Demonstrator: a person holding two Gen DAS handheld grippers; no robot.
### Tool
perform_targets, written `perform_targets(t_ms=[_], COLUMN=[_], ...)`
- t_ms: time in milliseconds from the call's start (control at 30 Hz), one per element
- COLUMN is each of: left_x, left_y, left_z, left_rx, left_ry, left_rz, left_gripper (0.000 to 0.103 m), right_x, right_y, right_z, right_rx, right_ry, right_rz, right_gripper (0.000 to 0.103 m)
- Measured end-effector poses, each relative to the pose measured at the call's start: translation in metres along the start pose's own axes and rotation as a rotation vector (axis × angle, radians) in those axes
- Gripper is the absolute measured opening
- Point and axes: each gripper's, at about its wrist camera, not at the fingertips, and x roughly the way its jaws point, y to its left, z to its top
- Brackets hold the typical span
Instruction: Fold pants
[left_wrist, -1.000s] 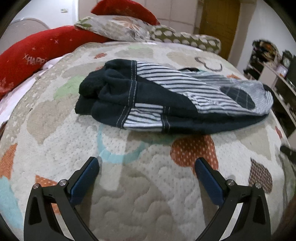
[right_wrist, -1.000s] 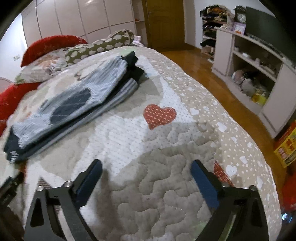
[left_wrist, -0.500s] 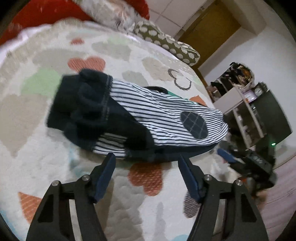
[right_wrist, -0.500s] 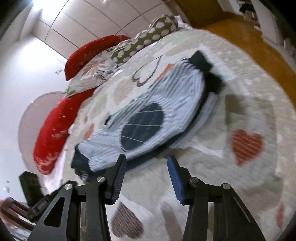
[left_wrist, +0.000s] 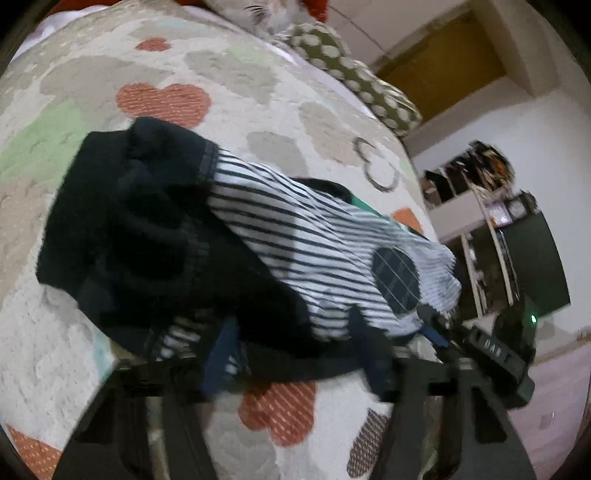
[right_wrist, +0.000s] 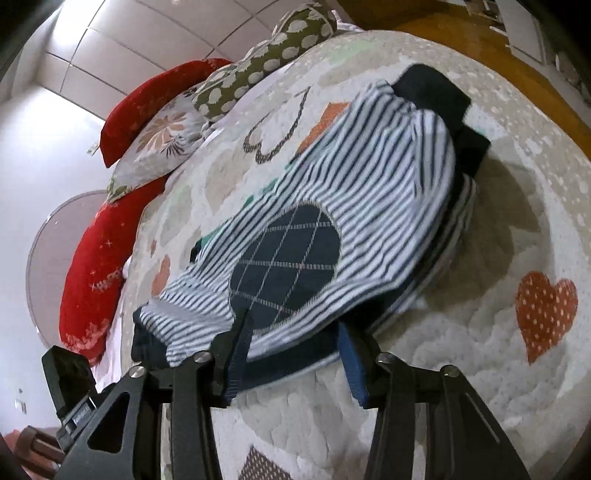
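The folded striped pants with navy cuffs and a round navy knee patch lie on the heart-patterned quilt. My left gripper is open, its blue pads at the near edge of the pants by the navy waist end, blurred by motion. My right gripper is open, its pads straddling the near edge of the pants below the knee patch. The right gripper also shows in the left wrist view at the far end of the pants.
Red pillows and a dotted green pillow lie at the head of the bed. A shelf unit and a wooden door stand beyond the bed. The wooden floor lies past the bed's edge.
Both grippers have moved forward from the bare quilt to the near edge of the pants and narrowed their opening. The pants have not shifted.
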Motion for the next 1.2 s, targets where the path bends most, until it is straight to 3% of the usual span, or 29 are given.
perform_targets(t_ms=[33,67,133,300,533,700,833,967,1067,1133,1167,1200], left_x=[0.000,-0.001,-0.004,-0.026,-0.061,-0.075,-0.071,-0.059,-0.054,-0.062,-0.068,-0.073], left_y=[0.002,0.005,0.009,0.005,-0.006,-0.015,-0.023,-0.039,-0.048,-0.046,-0.044,-0.041], left_z=[0.002,0.003,0.002,0.001,-0.008,-0.007,0.018,0.074,0.117,0.128,0.128,0.125], left_rx=[-0.011,-0.020,-0.027,-0.020,0.050,0.095,0.123,0.147,0.140,0.116,0.115,0.122], left_ry=[0.003,0.007,0.009,-0.049,-0.161,-0.200,-0.209,-0.258,-0.304,-0.313,-0.311,-0.310], left_rz=[0.009,0.003,-0.005,-0.029,-0.004,0.028,0.077,0.193,0.285,0.277,0.235,0.201], left_gripper=[0.026,0.016,0.011,0.009,0.007,0.007,0.007,0.008,0.012,0.018,0.030,0.045], right_x=[0.002,0.002,-0.001,-0.019,-0.043,-0.060,-0.060,-0.048,-0.026,-0.009,-0.006,-0.006], right_y=[0.001,0.001,0.001,0.013,0.032,0.045,0.063,0.096,0.137,0.161,0.167,0.170], right_z=[0.002,0.004,0.004,0.003,-0.009,-0.020,-0.011,0.023,0.063,0.089,0.099,0.109], right_rx=[-0.007,-0.007,-0.014,-0.084,-0.168,-0.236,-0.287,-0.360,-0.437,-0.471,-0.464,-0.443], right_ry=[-0.002,0.000,-0.004,-0.050,-0.086,-0.120,-0.135,-0.170,-0.227,-0.247,-0.256,-0.265], right_rz=[-0.016,-0.019,-0.011,-0.004,0.020,0.019,-0.020,-0.095,-0.149,-0.235,-0.262,-0.248], right_gripper=[0.021,0.015,0.008,0.006,0.005,0.005,0.005,0.005,0.005,0.013,0.016,0.026])
